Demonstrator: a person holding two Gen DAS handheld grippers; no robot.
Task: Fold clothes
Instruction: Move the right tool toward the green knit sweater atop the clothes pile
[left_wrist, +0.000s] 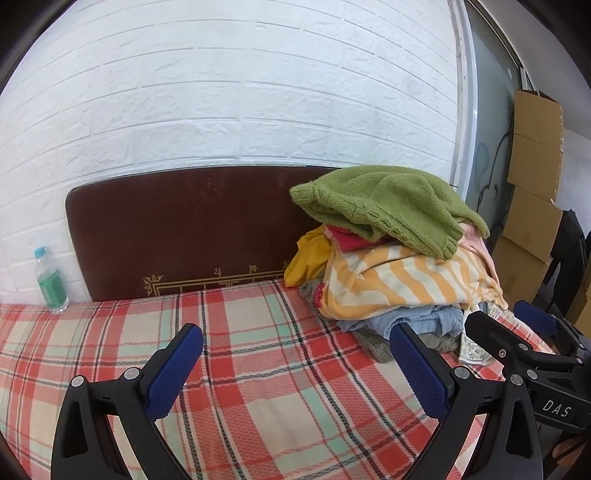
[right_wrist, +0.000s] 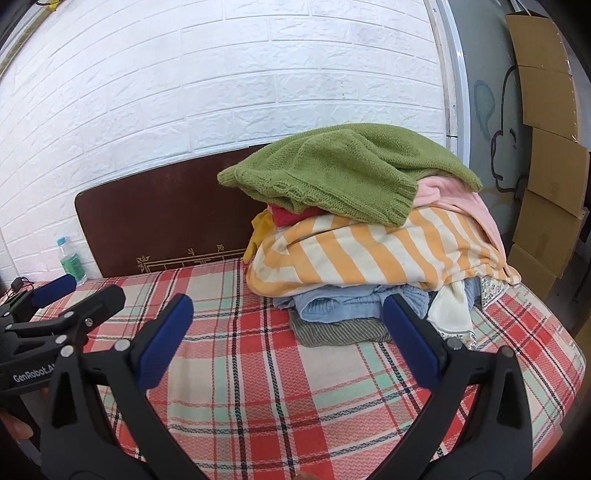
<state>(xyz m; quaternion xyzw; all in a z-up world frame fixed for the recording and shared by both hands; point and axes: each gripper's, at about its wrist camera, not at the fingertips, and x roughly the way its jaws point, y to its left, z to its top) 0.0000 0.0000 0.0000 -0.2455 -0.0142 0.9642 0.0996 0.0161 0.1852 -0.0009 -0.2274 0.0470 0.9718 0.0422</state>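
Both tools (right_wrist: 288, 328) short of clothes pile (right_wrist: 369, 229)

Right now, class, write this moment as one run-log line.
stage: before first pick | left gripper: open, empty | right gripper: open, empty | green sweater: tops clothes pile | bed: plaid

Home bedroom: plaid-covered bed (left_wrist: 240, 369), dark headboard (left_wrist: 184, 229).

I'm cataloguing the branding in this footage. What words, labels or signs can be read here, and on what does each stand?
"DAS" – on the black body of the right gripper, seen from the left wrist.
"GenRobot.A", cut off by a finger – on the body of the left gripper, seen from the right wrist.
Water bottle green label: too small to read.
Headboard gold ornaments: not legible as text.
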